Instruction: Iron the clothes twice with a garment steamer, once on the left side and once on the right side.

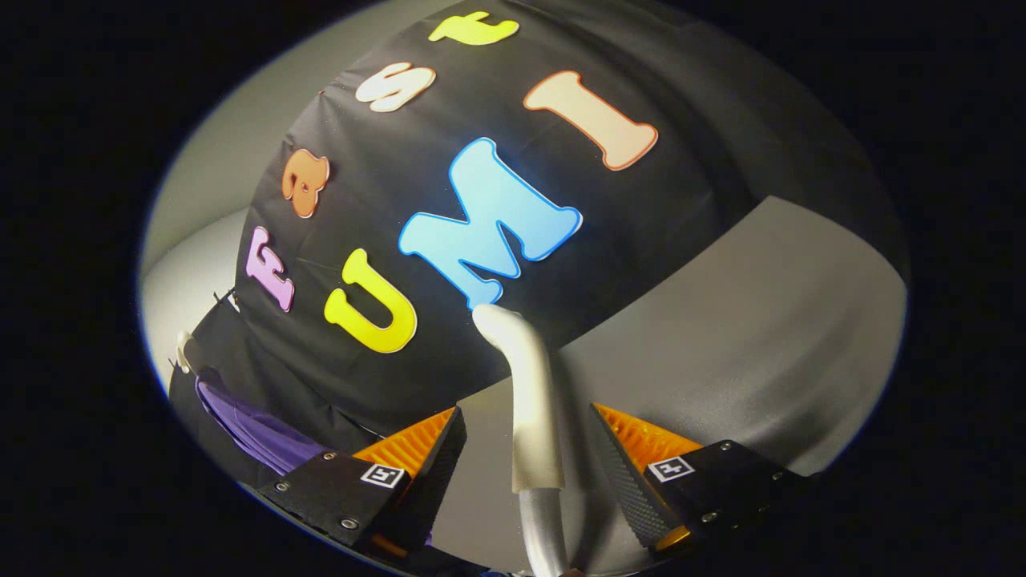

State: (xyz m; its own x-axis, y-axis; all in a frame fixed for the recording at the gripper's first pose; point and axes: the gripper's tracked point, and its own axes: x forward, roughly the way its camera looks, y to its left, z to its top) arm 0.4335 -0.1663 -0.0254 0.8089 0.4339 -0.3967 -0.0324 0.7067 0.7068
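**A:** Status on the tongs?

**B:** I see the tongs (525, 473) spread apart, both fingers in view, one on each side of a single silver-grey tube. The tube is the steamer's handle (532, 417), I think. It runs up between the fingers and bends at its top end. There's a gap on either side of it, so neither finger presses on it. Released, not grasping.

**A:** Is the left finger touching it?

**B:** No. I see bare grey surface between the left finger (417, 457) and the handle. Same for the right finger (633, 473), with a clear gap too.

**A:** Count of things?

**B:** One handle. One purple garment (256, 433), low and off to the left of the left finger, partly hidden behind it. It hangs against the black cloth wall (385, 160). One small white hook or hanger end (186, 353) just above the garment; I can't tell which. One grey counter (761, 344) spreading to the right beyond the fingers.

**A:** Steamer head visible?

**B:** Only the handle's bent tip, just ahead of the fingers, against the bottom of the cloth wall. Lower down, the tube changes from a matte sleeve to a shinier section near the finger bases. I can't tell anything more about the body of it.

**A:** Garment versus steamer?

**B:** Well apart. Garment on the far left, handle centred between the fingers. The whole view is tilted.
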